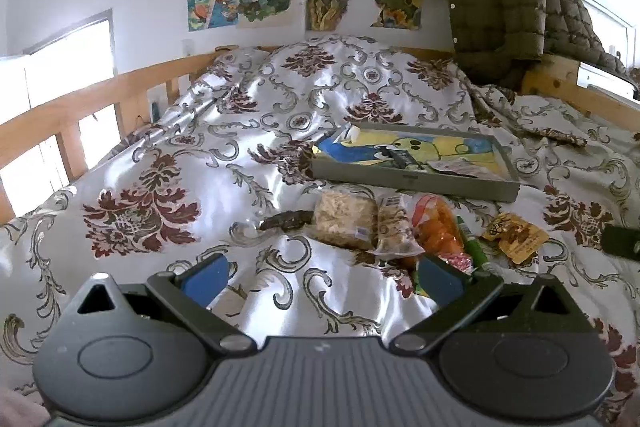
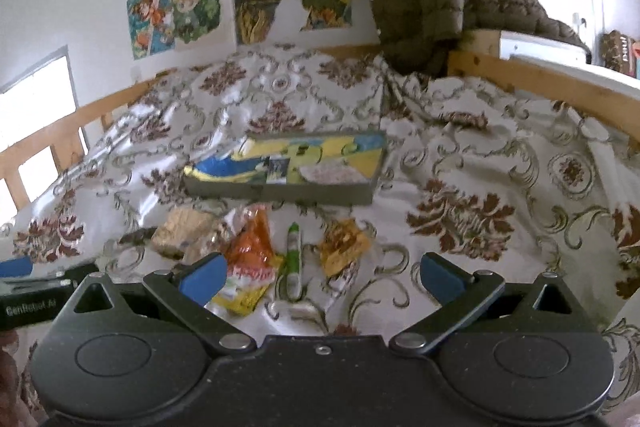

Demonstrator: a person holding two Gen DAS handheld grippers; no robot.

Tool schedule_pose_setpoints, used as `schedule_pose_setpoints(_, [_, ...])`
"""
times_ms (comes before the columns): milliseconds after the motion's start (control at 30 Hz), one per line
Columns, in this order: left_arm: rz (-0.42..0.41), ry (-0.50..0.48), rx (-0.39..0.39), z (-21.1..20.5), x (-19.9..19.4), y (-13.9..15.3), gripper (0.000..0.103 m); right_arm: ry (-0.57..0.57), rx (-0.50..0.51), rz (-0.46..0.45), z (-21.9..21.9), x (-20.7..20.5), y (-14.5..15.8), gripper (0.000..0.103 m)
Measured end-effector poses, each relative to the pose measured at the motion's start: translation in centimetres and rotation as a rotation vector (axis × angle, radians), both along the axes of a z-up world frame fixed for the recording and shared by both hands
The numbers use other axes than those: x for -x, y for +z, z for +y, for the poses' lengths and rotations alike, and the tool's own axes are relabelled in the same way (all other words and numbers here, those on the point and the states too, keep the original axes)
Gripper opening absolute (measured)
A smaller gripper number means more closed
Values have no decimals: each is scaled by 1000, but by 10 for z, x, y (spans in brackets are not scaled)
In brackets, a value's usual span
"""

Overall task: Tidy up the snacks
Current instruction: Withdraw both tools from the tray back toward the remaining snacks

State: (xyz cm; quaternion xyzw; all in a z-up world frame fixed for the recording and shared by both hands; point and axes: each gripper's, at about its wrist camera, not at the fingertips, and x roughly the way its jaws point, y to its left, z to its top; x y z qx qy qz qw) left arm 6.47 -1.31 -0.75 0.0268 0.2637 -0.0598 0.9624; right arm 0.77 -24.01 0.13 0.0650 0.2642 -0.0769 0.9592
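Snacks scattered on the bed, mid-width, just short of the shallow grey tray: pale crumbly packet, orange packet, green tube, amber packet. Left gripper and right gripper both with jaws spread, holding nothing. Probably best begun with the green tube: centred over it, lowered straight, closed across its narrow width, then carried up into the tray. Worth pressing lightly, as the satin cover gives and slides. Tray contents blurred in the right view; packet labels unreadable; orange packet's near end hidden behind a blue pad.
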Motion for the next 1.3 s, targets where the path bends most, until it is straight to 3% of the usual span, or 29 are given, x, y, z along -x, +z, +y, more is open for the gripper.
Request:
schedule_pose_setpoints(267, [59, 54, 10, 8, -10, -6, 103, 80, 15, 95, 13, -13, -12, 102])
schedule_pose_setpoints(700, [156, 130, 56, 25, -28, -13, 103, 208, 15, 165, 31, -34, -25, 102])
schedule_pose_setpoints(1000, [161, 117, 38, 25, -42, -12, 103, 236, 15, 183, 31, -55, -30, 102])
schedule_pose_setpoints(1300, [129, 76, 31, 17, -70, -13, 103, 191, 41, 138, 22, -84, -27, 102])
